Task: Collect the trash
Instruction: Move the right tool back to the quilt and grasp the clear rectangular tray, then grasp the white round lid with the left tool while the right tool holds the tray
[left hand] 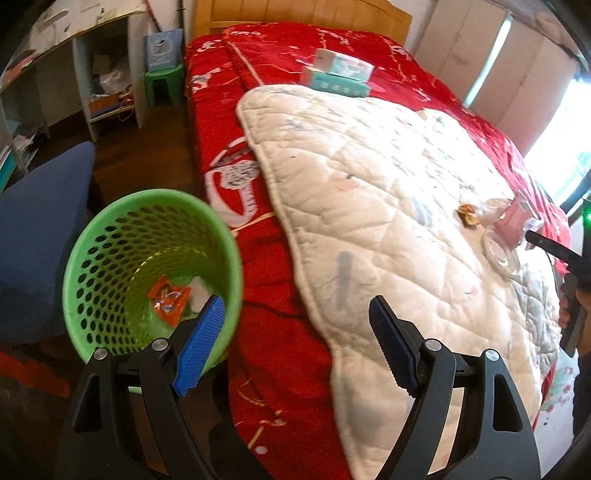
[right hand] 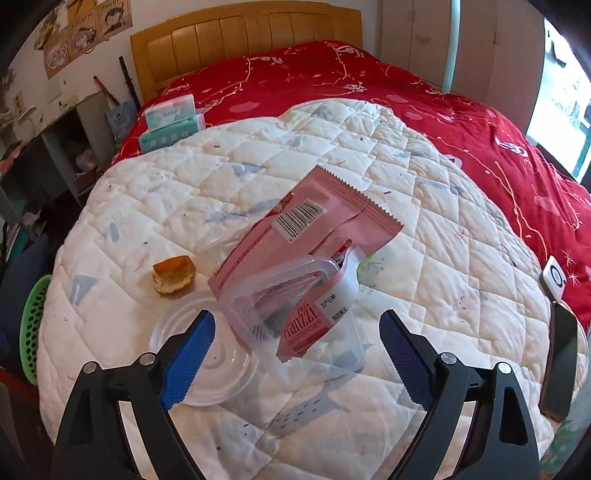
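1. Left wrist view: left gripper [left hand: 295, 314] spread wide, holding nothing, over the edge of the red bedspread [left hand: 266, 258]; green basket [left hand: 110, 236] at near left contains an orange wrapper [left hand: 168, 299].
2. Right wrist view: right gripper [right hand: 295, 332] spread wide and empty, around but not touching the clear tray [right hand: 258, 295] and pink wrapper [right hand: 314, 221] on the white quilt [right hand: 184, 184]; bread piece [right hand: 173, 275] to the left.

The left wrist view looks steeply down from beside the bed's edge, close above the green perforated plastic basket [left hand: 147, 266], facing the wooden headboard [left hand: 303, 14]. The right wrist view looks down, close over the white quilted pad [right hand: 424, 295], facing that headboard too. Both share the pad, the pink snack wrapper [right hand: 314, 229] and the basket.
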### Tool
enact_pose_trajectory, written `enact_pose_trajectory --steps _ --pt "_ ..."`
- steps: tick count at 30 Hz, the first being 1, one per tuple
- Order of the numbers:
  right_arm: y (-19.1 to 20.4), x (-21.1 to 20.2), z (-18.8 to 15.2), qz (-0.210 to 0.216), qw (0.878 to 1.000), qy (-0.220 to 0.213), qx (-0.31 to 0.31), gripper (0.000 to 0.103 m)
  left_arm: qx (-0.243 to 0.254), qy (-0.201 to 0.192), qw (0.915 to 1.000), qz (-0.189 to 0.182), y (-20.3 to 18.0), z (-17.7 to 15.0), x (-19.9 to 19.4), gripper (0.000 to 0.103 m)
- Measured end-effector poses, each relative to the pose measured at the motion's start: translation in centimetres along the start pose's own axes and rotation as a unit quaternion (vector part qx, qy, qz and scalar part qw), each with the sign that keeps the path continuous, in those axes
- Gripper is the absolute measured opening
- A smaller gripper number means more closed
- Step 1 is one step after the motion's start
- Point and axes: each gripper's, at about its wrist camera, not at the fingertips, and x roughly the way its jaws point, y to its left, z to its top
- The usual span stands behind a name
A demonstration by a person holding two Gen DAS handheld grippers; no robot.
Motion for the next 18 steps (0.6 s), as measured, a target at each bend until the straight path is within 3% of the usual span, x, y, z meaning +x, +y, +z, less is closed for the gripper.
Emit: enact_pose_trajectory --steps 5,12,18 --pt "0.1 0.9 -0.4 -0.002 1.0 0.01 -0.016 0.064 0.017 0.007 0.9998 -0.005 -1.6 0.1 0.7 0.079" --pt "-0.4 -1.1 -0.9 0.021 1.0 -0.003 -0.004 0.056 0.034 0.012 0.9992 -0.018 -3.6 0.2 1.1 0.079" --pt "-0.5 -3.9 -2.3 0.039 0.999 -0.01 0.0 0.056 0.059 0.009 0.9973 -0.043 -6.7 0.7 1.2 0.079"
